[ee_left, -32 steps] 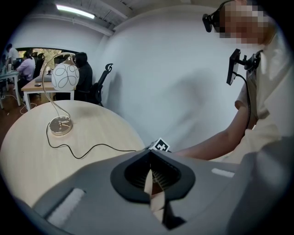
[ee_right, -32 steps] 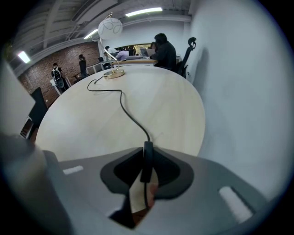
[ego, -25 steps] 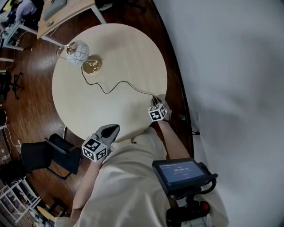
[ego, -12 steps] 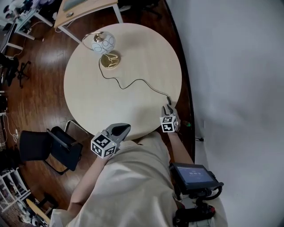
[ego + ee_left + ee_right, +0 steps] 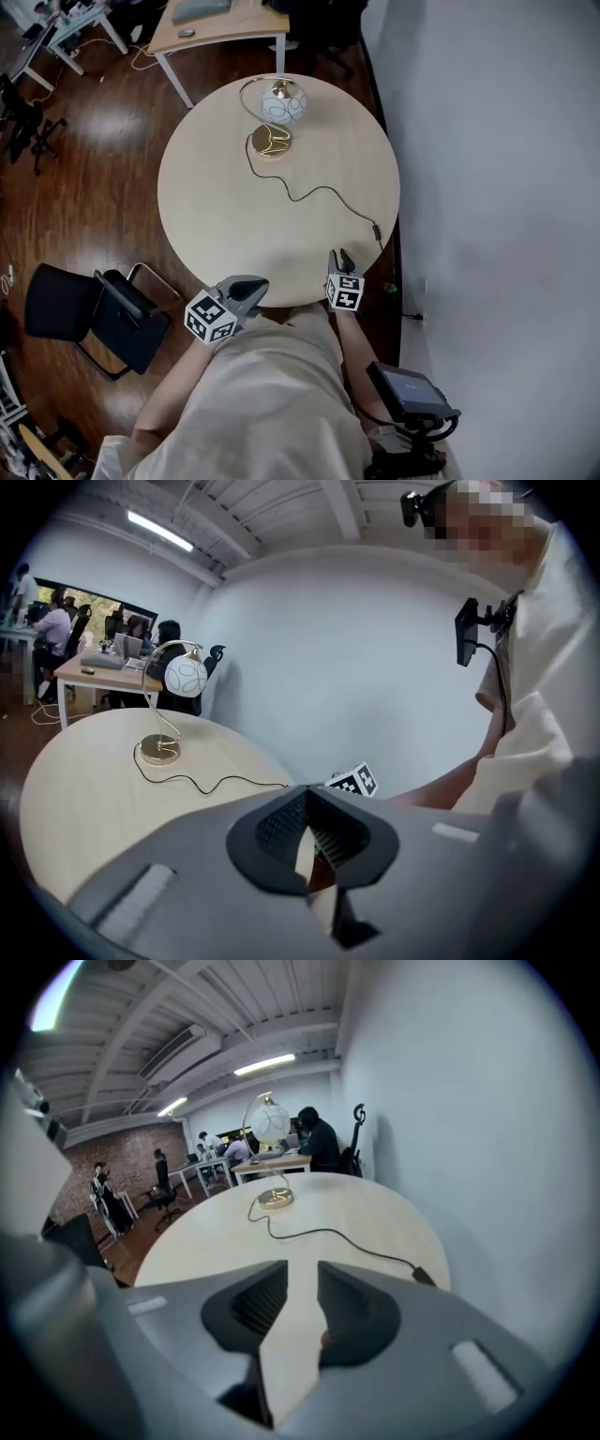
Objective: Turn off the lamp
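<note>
A lamp with a white globe shade [image 5: 283, 101] and a gold base [image 5: 270, 141] stands at the far side of the round table [image 5: 216, 206]. Its black cord [image 5: 319, 191] runs to an inline switch [image 5: 377, 230] by the table's right edge. My right gripper [image 5: 339, 262] hovers over the near edge, short of the switch, open with nothing between its jaws. My left gripper [image 5: 246, 289] is at the near edge too, shut and empty. The left gripper view shows the lamp [image 5: 185, 676] far off. In the right gripper view the switch [image 5: 423, 1277] lies to the right of the jaws.
A black chair [image 5: 94, 314] stands on the wooden floor to the table's left. A wooden desk [image 5: 216, 23] is beyond the lamp. A white wall [image 5: 506, 187] runs close along the table's right side. A small screen device [image 5: 408, 392] hangs by my right side.
My right gripper has left the cord's switch and drawn back and up toward my body. The left gripper has shifted along the near edge. The table now sits farther off in the head view.
</note>
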Motion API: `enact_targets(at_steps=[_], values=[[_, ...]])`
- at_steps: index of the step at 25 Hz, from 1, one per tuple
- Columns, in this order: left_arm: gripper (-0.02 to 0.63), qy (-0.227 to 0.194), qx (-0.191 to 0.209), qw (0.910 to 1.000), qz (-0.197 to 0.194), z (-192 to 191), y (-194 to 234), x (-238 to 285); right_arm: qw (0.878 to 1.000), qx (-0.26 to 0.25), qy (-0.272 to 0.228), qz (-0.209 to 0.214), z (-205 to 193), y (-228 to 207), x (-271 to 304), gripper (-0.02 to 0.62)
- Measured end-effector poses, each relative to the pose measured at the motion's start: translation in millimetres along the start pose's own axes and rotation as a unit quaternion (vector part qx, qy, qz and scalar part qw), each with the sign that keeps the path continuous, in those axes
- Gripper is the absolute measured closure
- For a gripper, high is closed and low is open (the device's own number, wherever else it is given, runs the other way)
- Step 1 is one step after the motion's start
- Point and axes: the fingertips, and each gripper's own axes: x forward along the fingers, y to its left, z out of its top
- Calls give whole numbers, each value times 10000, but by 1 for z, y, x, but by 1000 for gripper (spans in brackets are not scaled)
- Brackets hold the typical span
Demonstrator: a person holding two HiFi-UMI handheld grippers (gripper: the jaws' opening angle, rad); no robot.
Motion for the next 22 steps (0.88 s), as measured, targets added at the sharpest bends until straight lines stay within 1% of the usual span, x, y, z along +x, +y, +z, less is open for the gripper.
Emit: enact_targets(at_steps=[3,6,9,12,16,19,22], values=[[606,-145,123,9998,-115,-11,1,-32,9990,370,-206,155,10,46,-19,500],[606,-191,214,9990,-344,-27,3,-64,9980,460,-389,207,17,90,-38,502],[606,-191,273,9979,-558,-47,6,-91,9962,555,-649,150,24,119,-61,509],[606,-108,325,9972,-666,-64,23,-113,9938,733,-821,135,24,144,-80,512],[606,-74,423,9971,-622,-71,45,-136,9904,942,-977,251,18,172,-104,518],[606,-144,465,9976,-501,-71,49,-141,9874,1005,-1182,310,16,177,-119,520],[606,-177,401,9984,-345,-71,46,-138,9832,1023,-1471,334,25,176,-140,520]])
